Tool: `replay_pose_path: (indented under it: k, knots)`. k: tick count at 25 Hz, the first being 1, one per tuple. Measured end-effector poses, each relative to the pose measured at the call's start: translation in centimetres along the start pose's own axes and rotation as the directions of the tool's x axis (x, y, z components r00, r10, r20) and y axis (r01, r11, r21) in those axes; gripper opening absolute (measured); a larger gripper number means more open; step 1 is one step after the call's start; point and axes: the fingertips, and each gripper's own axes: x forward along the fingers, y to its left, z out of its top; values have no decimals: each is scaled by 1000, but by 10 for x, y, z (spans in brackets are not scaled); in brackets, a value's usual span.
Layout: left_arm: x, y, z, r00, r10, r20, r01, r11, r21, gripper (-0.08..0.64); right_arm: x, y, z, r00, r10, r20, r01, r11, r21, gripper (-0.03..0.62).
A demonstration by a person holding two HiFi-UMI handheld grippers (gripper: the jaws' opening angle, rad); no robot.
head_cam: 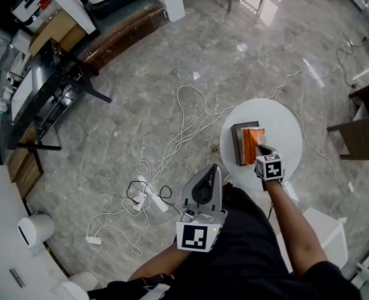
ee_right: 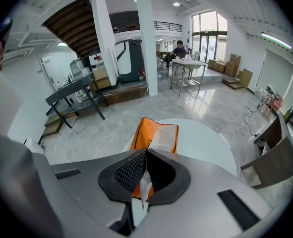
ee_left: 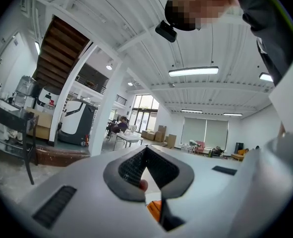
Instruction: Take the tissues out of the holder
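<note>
— Grey marble floor, round white desk. Where are the tissues?
— The orange soft tissue pack sits in the dark box-shaped holder near the desk's middle. The right hand-held gripper is clamped on one thin white tissue from it.
— And the left hand-held gripper?
— Jaws together, empty, off the desk's near edge.
— Next?
— Probably a steady lift until the sheet comes free. The pack might rise too.

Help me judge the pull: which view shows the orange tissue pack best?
The right gripper view: the orange tissue pack sits centred beyond the right gripper, jaws shut on a white tissue. The head view shows it small, by the dark holder. The left gripper view catches only an orange sliver.
</note>
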Motion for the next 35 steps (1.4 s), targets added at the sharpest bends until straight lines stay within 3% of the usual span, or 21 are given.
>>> replay_pose_path:
  k: [9, 14, 22, 28, 35]
  knots:
    - [1, -9, -7, 999, -39, -5, 39, 999, 13, -1, -7, -9, 4, 1000, 18, 20, -18, 1000, 22, 12]
    - [17, -29, -4, 1000, -14, 18, 14, 1000, -2, -1, -16, -18, 6, 997, 77, 22, -78, 996, 37, 12]
    - [43, -60, -11, 1000, 10, 22, -10, 1000, 7, 0, -20, -57, 4, 995, 103, 0, -103, 995, 2, 12]
    - [62, -79, -15, 999, 42, 30, -43, 999, 9, 0, -16, -78, -2, 992, 118, -46, -116, 992, 46, 12]
    - [83, -102, -24, 996, 80, 31, -80, 997, 12, -1, -9, -99, -5, 987, 147, -56, -149, 989, -26, 12]
